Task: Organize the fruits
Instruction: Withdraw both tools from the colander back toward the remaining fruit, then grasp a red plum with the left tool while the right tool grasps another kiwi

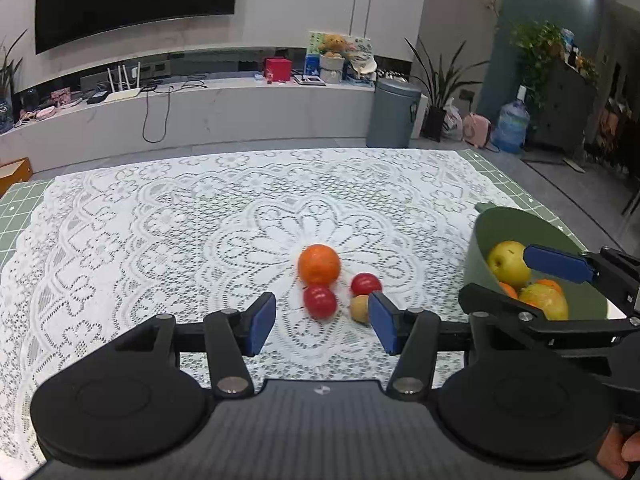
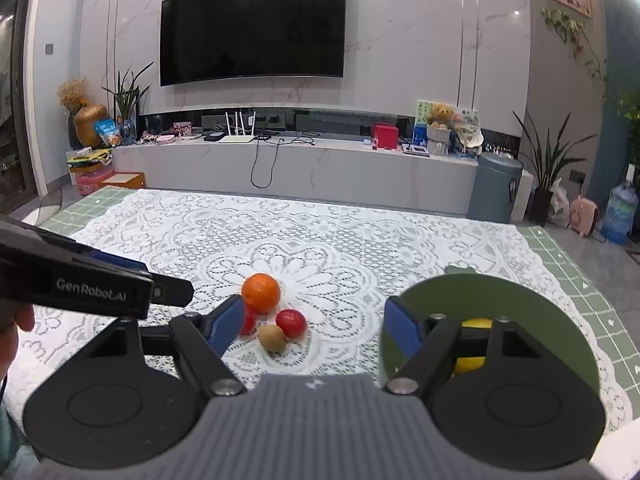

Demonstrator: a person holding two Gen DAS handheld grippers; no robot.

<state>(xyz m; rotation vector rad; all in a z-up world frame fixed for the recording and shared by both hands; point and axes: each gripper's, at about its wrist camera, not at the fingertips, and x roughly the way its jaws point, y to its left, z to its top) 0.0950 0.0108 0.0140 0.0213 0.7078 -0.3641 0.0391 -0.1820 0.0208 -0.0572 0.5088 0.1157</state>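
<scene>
An orange (image 1: 319,264), two red fruits (image 1: 320,301) (image 1: 365,283) and a brown kiwi (image 1: 360,308) lie together on the lace cloth. My left gripper (image 1: 322,322) is open and empty just in front of them. A green bowl (image 1: 520,224) at the right holds a yellow-green apple (image 1: 507,262) and other fruit. In the right wrist view the orange (image 2: 261,292), a red fruit (image 2: 291,322) and the kiwi (image 2: 272,337) lie ahead. My right gripper (image 2: 314,328) is open and empty, its right finger over the bowl (image 2: 500,300).
The white lace cloth (image 1: 160,220) covers a green mat (image 2: 580,280) on the table. Behind the table stand a TV bench, a grey bin (image 1: 394,114) and plants on the floor.
</scene>
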